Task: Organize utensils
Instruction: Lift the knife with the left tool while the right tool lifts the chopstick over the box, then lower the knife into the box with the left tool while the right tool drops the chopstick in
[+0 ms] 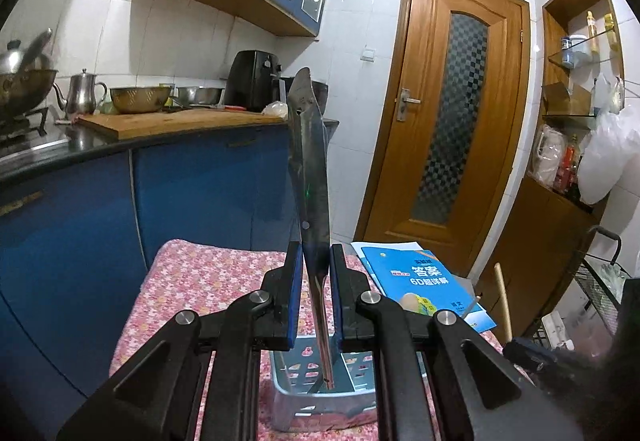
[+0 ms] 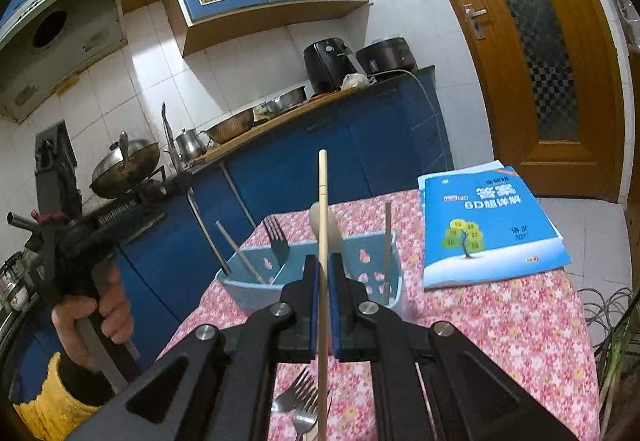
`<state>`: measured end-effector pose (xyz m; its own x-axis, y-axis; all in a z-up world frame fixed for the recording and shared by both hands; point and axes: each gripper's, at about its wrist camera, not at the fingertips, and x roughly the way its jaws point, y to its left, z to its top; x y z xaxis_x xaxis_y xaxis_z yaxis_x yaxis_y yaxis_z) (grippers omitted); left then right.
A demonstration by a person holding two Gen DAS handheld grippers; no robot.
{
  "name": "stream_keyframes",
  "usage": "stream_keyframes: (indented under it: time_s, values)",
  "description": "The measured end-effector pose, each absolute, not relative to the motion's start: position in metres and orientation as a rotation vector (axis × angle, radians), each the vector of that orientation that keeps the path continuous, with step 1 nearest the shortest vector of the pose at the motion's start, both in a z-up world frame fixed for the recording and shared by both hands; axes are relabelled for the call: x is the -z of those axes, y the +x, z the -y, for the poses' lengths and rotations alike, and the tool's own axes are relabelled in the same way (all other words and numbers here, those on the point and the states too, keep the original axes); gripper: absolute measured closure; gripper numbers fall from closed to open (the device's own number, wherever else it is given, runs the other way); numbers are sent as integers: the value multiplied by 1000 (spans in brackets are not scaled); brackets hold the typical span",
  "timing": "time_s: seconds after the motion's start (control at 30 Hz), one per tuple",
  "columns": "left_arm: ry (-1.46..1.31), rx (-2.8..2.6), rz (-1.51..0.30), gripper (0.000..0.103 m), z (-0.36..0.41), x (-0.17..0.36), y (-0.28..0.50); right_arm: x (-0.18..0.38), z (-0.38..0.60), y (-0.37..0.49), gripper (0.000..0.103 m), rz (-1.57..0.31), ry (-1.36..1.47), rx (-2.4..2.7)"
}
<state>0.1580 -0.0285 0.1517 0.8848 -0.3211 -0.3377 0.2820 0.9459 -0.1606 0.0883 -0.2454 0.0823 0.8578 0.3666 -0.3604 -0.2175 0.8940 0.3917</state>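
The left hand-held gripper (image 1: 315, 261) clamps a knife (image 1: 310, 157) upright above the blue caddy (image 2: 240, 291) on the floral worktop (image 2: 500, 321); the right hand-held gripper (image 2: 323, 273) pinches what looks like a chopstick (image 2: 322, 209).

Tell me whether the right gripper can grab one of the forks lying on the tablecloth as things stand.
Probably not yet. The right gripper is shut on a wooden chopstick, so its jaws are taken. The loose forks lie uncovered on the tablecloth just below it; nothing else blocks them once the chopstick is dropped off.
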Motion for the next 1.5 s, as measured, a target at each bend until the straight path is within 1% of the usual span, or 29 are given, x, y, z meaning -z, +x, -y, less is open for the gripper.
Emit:
stream_keyframes:
  time_s: [0.43, 0.67, 0.97, 1.27, 1.3, 1.33, 1.4, 1.5]
  values:
    - [-51, 320, -385, 91, 36, -113, 173, -96, 234, 137, 97, -289, 289, -297]
    - [-49, 327, -392, 91, 36, -99, 178, -93, 218, 160, 97, -213, 167, -239]
    - [-52, 336, -432, 91, 38, -82, 185, -65, 213, 173, 97, -241, 134, -226]
    - [-55, 343, -476, 91, 41, -76, 186, -57, 212, 172, 96, -285, 125, -248]
    - [-59, 346, -482, 91, 42, -76, 186, -57, 213, 170, 93, -289, 126, -248]
    - [-59, 346, -484, 90, 42, -76, 185, -57, 212, 169, 86, -289, 126, -246]
    - [-53, 345, -489, 83, 43, -77, 184, -58, 213, 167, 78, -287, 135, -252]
    - [-49, 347, -487, 76, 43, -80, 179, -62, 212, 163, 76, -281, 142, -251]
